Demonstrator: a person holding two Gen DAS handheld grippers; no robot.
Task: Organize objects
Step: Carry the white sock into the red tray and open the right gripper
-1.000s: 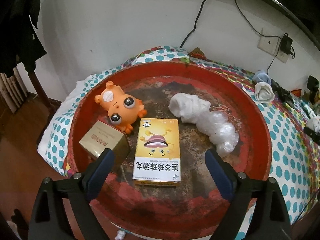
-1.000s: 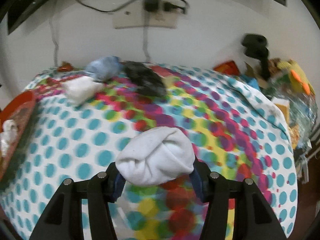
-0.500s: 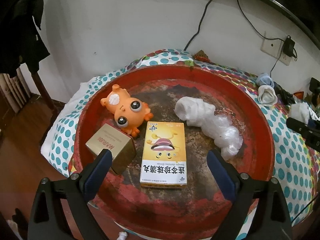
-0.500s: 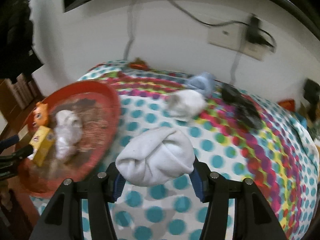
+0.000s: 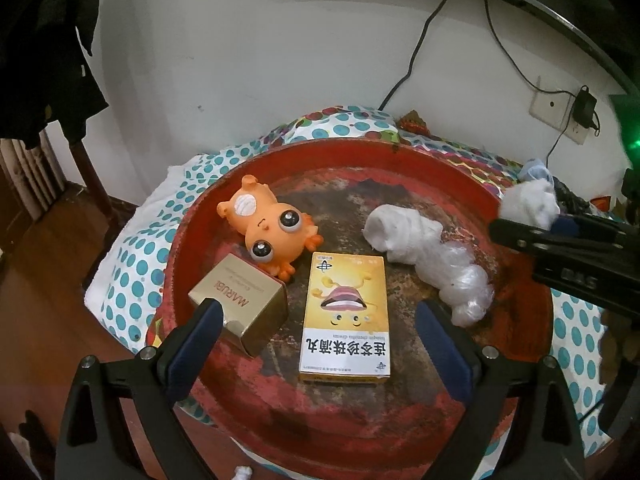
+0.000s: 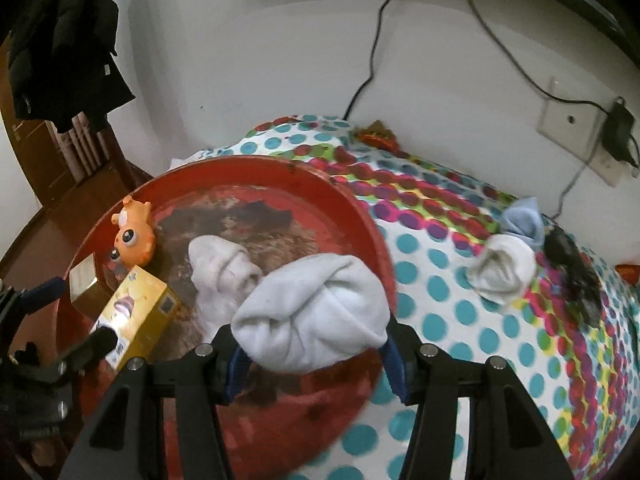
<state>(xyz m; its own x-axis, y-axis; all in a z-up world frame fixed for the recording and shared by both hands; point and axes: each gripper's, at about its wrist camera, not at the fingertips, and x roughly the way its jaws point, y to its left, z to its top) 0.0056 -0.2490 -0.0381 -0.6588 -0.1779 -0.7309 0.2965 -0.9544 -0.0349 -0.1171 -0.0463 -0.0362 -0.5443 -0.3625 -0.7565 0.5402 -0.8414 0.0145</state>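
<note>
A round red tray [image 5: 520, 320] [image 6: 376, 240] lies on a dotted cloth. In it are an orange toy [image 5: 272, 232] [image 6: 134, 238], a gold box [image 5: 244, 300] [image 6: 82, 282], a yellow carton [image 5: 346, 312] [image 6: 136, 310] and a white plastic-wrapped bundle [image 5: 424, 256] [image 6: 218, 268]. My right gripper [image 6: 314, 360] is shut on a rolled white sock [image 6: 316, 316] [image 5: 530, 204] and hangs over the tray's right rim. My left gripper [image 5: 320, 332] stands open over the tray's near side, holding nothing.
On the cloth to the right lie another white sock [image 6: 502, 274], a light blue sock [image 6: 524, 220] and a dark sock [image 6: 576, 276]. A wall socket with a charger [image 6: 600, 140] and cables is behind. Dark clothes [image 6: 60, 40] hang at the left.
My right gripper has swung left with the white sock, from over the dotted cloth to the tray's rim, and now shows in the left wrist view. The left gripper has barely moved.
</note>
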